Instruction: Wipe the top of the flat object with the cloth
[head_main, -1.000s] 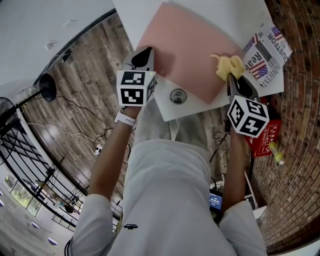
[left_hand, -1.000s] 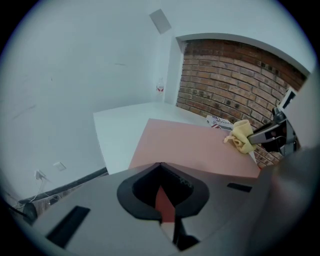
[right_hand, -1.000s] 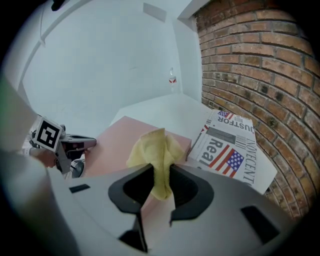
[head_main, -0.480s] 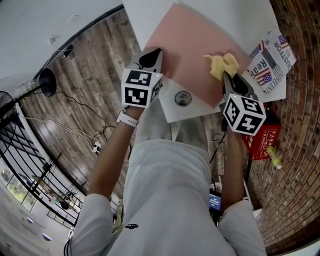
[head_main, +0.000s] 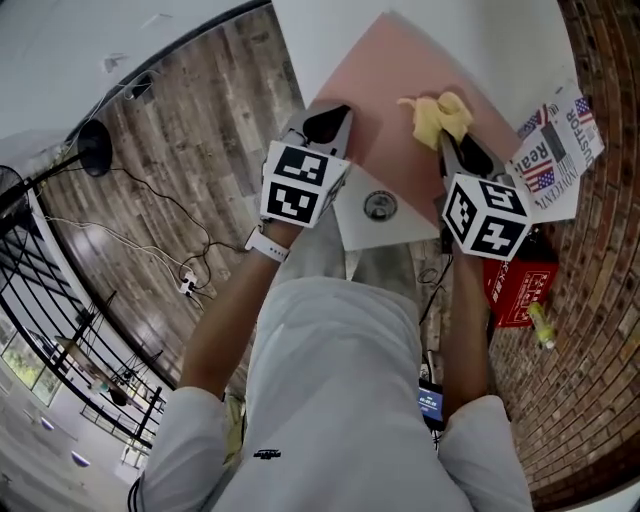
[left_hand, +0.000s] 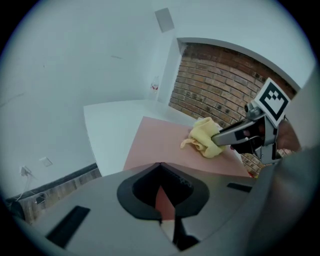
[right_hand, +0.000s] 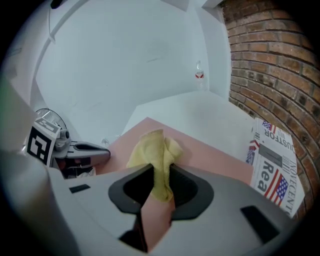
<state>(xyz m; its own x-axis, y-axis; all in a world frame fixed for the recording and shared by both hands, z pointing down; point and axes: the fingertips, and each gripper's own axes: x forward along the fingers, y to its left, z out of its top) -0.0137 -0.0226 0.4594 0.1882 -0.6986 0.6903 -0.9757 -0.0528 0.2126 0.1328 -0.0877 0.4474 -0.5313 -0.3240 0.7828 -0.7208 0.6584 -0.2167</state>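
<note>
A pink flat sheet (head_main: 385, 90) lies on the white table (head_main: 460, 40). My right gripper (head_main: 447, 140) is shut on a crumpled yellow cloth (head_main: 437, 115), which rests on the sheet toward its right side. In the right gripper view the cloth (right_hand: 155, 150) stands bunched up out of the shut jaws over the sheet (right_hand: 210, 145). My left gripper (head_main: 330, 122) is shut, its tips down on the sheet's near left edge. The left gripper view shows the sheet (left_hand: 160, 140) ahead, with the cloth (left_hand: 205, 137) in the right gripper (left_hand: 220, 138).
A printed newspaper (head_main: 560, 150) lies on the table just right of the sheet. A round metal grommet (head_main: 379, 206) sits near the table's front corner. A red box (head_main: 515, 285) lies on the floor by the brick wall. A water bottle (right_hand: 199, 75) stands far back.
The right gripper has slid the cloth a little leftward and further in over the sheet. The left gripper stays on the same edge. The head view has shifted.
</note>
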